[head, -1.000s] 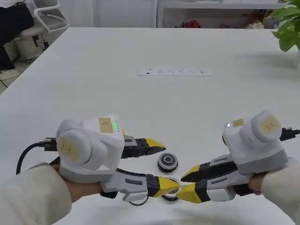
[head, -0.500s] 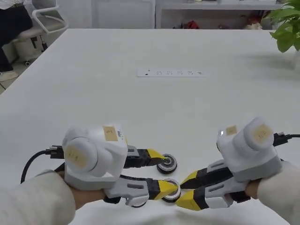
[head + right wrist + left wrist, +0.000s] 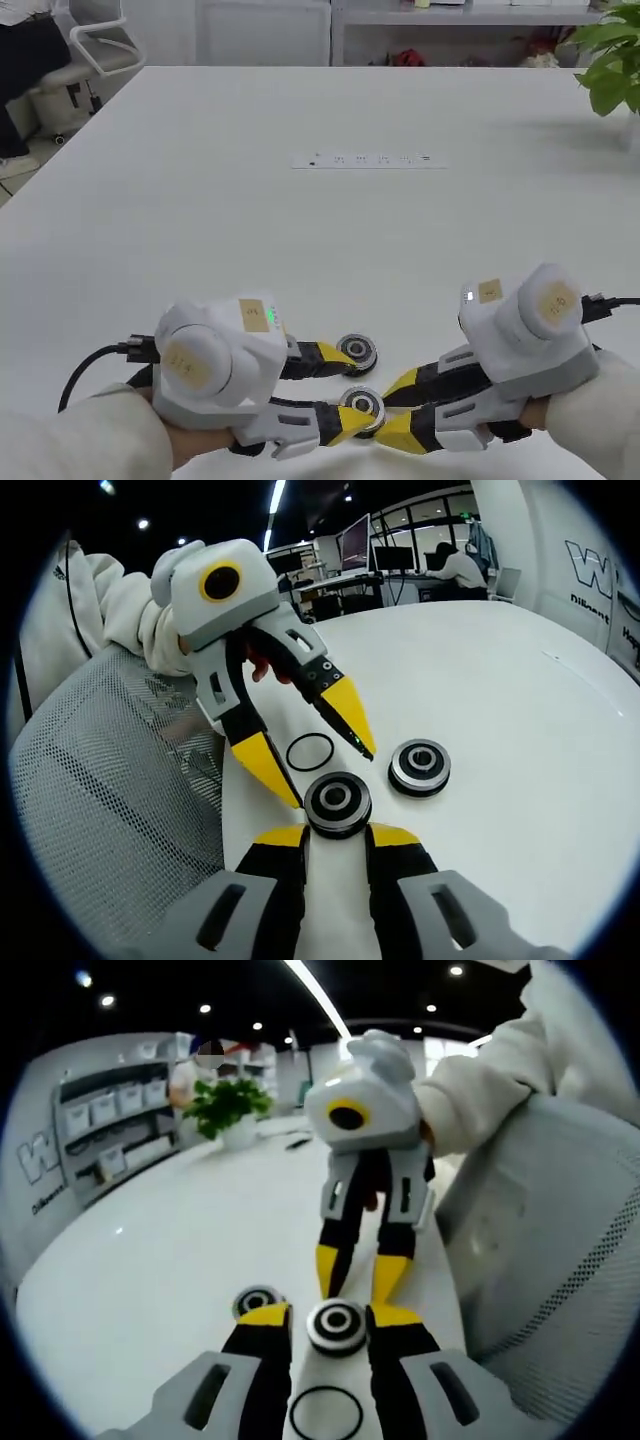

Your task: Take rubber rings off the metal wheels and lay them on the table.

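A small metal wheel (image 3: 362, 404) with a black rubber ring around it lies flat on the white table (image 3: 330, 240), near the front edge. My left gripper (image 3: 360, 390) is open, and the wheel (image 3: 337, 1327) sits between its yellow tips. My right gripper (image 3: 388, 412) faces it from the other side, also open, its tips just short of the wheel (image 3: 338, 802). A second wheel (image 3: 356, 350) (image 3: 419, 766) lies a little farther back, its rim silvery. One loose black ring (image 3: 309, 751) (image 3: 327, 1412) lies flat on the table under the left gripper.
A white power strip (image 3: 368, 160) lies at mid-table. A potted plant (image 3: 608, 60) stands at the far right edge and an office chair (image 3: 95, 45) at the far left. A mesh chair back (image 3: 100, 780) is close behind the table's front edge.
Both grippers have closed in slightly on the near wheel. The left gripper's upper jaw now lies beside the far wheel. The head camera has shifted.
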`<action>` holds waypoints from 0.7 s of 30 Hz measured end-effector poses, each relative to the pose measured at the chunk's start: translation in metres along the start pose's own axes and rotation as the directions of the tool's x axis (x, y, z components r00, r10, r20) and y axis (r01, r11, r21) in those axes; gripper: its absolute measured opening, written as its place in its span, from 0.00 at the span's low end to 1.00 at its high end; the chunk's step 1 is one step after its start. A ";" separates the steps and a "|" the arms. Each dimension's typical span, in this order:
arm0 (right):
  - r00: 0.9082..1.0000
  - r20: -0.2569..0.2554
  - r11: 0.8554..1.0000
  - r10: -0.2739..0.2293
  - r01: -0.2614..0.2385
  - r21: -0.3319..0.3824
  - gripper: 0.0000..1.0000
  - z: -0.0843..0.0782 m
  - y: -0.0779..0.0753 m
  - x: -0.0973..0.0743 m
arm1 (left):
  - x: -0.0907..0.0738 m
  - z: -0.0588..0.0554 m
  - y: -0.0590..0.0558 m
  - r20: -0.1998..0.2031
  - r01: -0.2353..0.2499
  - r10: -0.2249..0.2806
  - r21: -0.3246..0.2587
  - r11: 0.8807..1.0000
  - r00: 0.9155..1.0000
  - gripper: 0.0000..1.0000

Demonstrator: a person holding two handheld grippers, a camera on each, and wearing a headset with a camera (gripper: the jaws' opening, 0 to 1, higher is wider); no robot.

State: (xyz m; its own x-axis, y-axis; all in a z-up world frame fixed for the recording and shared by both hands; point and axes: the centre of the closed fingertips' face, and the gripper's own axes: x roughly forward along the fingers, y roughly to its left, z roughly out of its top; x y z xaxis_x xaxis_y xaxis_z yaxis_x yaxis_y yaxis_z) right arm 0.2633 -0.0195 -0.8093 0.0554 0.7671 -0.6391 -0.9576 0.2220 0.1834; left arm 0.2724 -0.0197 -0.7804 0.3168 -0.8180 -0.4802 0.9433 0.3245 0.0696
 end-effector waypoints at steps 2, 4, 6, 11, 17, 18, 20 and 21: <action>1.000 0.005 1.000 -0.004 0.004 -0.001 0.20 0.001 -0.001 0.000 | 0.001 -0.002 -0.002 -0.008 0.007 -0.007 0.003 1.000 1.000 0.29; 1.000 0.006 1.000 -0.005 0.005 0.000 0.20 0.001 -0.001 0.000 | 0.002 -0.003 -0.003 -0.012 0.012 -0.012 0.002 1.000 1.000 0.27; 1.000 0.005 1.000 -0.007 0.007 -0.004 0.19 0.001 -0.001 0.001 | 0.002 -0.004 -0.003 -0.011 0.011 -0.011 -0.009 1.000 1.000 0.26; 1.000 0.000 1.000 -0.009 0.009 -0.019 0.19 0.000 -0.001 0.002 | 0.003 -0.007 -0.003 -0.022 0.010 -0.011 -0.013 1.000 1.000 0.22; 1.000 -0.010 0.999 -0.014 0.013 -0.038 0.15 -0.002 -0.003 0.001 | 0.005 -0.009 -0.006 -0.023 0.024 -0.025 -0.029 0.999 0.999 0.21; 1.000 -0.012 0.999 -0.015 0.014 -0.040 0.15 -0.003 -0.003 0.001 | 0.005 -0.009 -0.006 -0.020 0.024 -0.025 -0.038 0.999 0.999 0.20; 1.000 -0.013 0.999 -0.016 0.015 -0.041 0.14 -0.003 -0.003 0.001 | 0.005 -0.009 -0.006 -0.018 0.027 -0.028 -0.047 0.999 0.999 0.18; 1.000 -0.013 0.999 -0.016 0.015 -0.041 0.14 -0.003 -0.004 0.001 | 0.006 -0.009 -0.006 -0.016 0.027 -0.028 -0.049 0.998 0.999 0.18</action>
State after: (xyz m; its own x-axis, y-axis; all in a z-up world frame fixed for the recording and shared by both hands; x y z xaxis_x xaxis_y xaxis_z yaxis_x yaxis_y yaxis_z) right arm 0.2659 -0.0212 -0.8129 0.0669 0.7555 -0.6517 -0.9676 0.2085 0.1425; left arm 0.2677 -0.0221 -0.7911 0.2891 -0.8186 -0.4962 0.9455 0.3252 0.0143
